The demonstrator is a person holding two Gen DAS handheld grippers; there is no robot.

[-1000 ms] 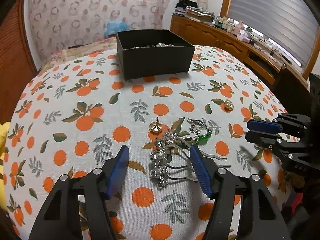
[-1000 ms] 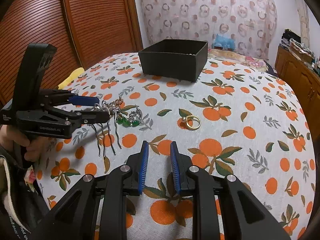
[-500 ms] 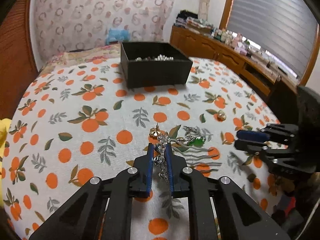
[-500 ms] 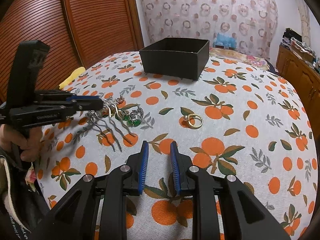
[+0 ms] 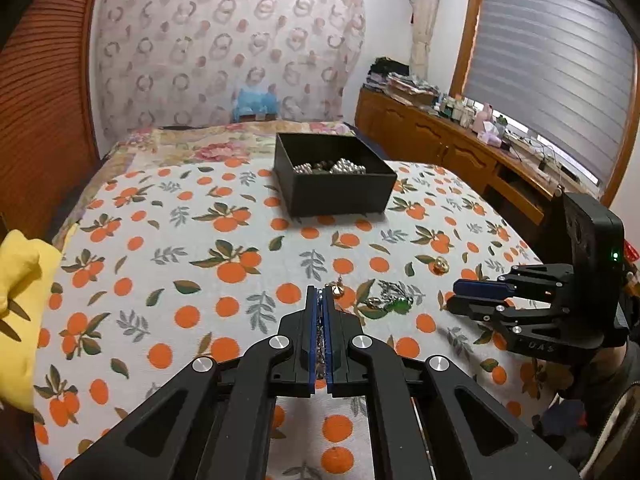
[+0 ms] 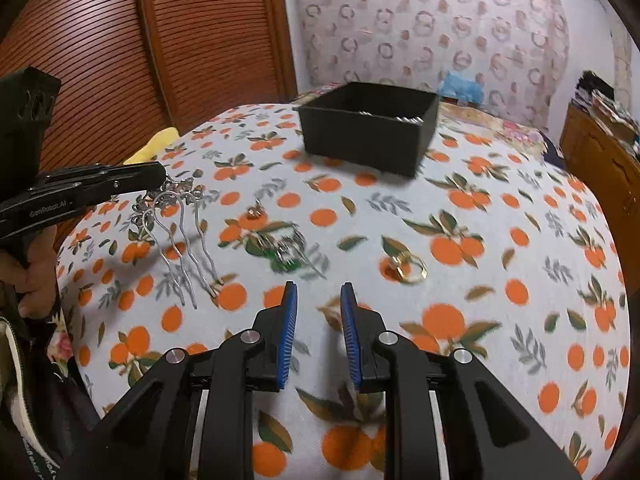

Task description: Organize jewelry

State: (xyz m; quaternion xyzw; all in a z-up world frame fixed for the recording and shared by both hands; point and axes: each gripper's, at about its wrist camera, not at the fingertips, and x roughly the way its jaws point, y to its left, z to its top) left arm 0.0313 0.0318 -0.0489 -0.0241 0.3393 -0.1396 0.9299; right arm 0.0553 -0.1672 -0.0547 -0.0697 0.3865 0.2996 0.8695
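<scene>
Your left gripper is clenched on the silver hair comb, held by its ornate top with the prongs dangling free above the orange-print cloth — a thin hold, so a jolt toward the black box could let it slip or swing onto the green earrings. A second ago those jaws stood wide around the comb lying flat; they have since closed and lifted it. Your right gripper hovers partly open, empty, near the gold ring.

"GenRobot.AI" reads in white along the left gripper arm, far left; "UAS" faintly marks the right gripper body.
</scene>
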